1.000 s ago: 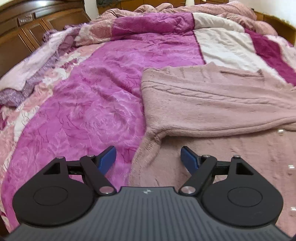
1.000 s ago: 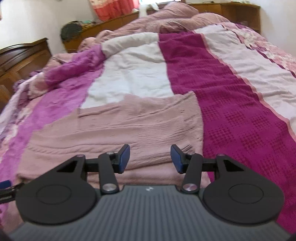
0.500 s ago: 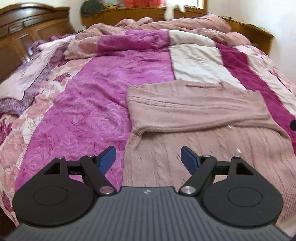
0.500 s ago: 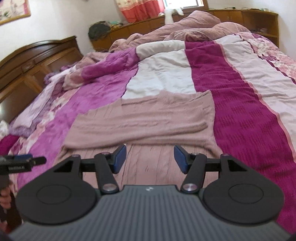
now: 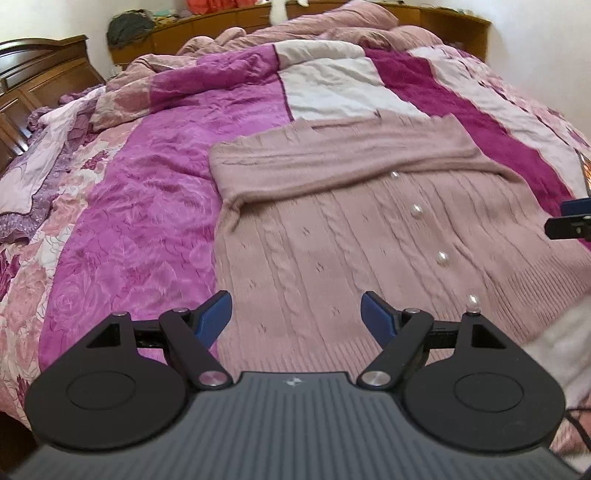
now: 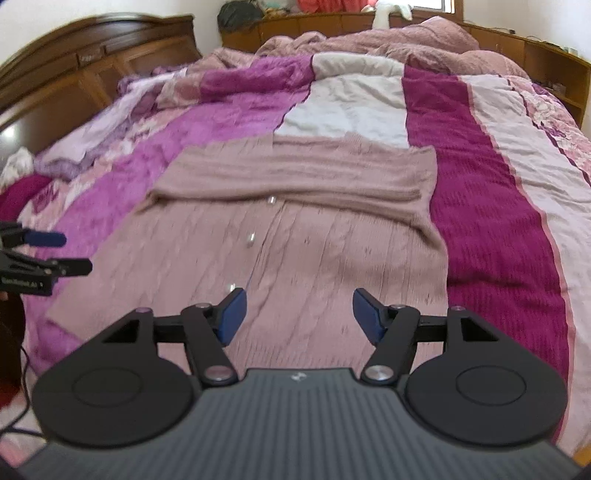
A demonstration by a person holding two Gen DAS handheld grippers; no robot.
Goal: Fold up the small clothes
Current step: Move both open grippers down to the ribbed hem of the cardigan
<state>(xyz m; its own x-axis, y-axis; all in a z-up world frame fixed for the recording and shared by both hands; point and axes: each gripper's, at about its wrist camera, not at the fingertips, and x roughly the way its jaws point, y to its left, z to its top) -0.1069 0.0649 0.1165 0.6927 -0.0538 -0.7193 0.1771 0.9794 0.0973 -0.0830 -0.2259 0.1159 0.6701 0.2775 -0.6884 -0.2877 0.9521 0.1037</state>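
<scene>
A dusty-pink cable-knit cardigan [image 5: 332, 236] with pearl buttons [image 5: 416, 211] lies flat on the bed, its sleeves folded across the chest. It also shows in the right wrist view [image 6: 295, 236]. My left gripper [image 5: 295, 317] is open and empty above the cardigan's near left hem. My right gripper [image 6: 297, 314] is open and empty above the near hem, right of the button row. Each gripper shows at the edge of the other's view: the right gripper [image 5: 570, 219] and the left gripper [image 6: 37, 254].
A magenta, pink and white patchwork quilt [image 5: 147, 192] covers the bed. A dark wooden headboard [image 6: 92, 62] stands at the left and wooden shelving [image 5: 443, 14] runs along the far side. A bunched pink blanket [image 6: 369, 44] lies at the far end.
Both grippers have pulled back toward the near edge of the bed, so the whole cardigan now shows. Both stayed open and empty.
</scene>
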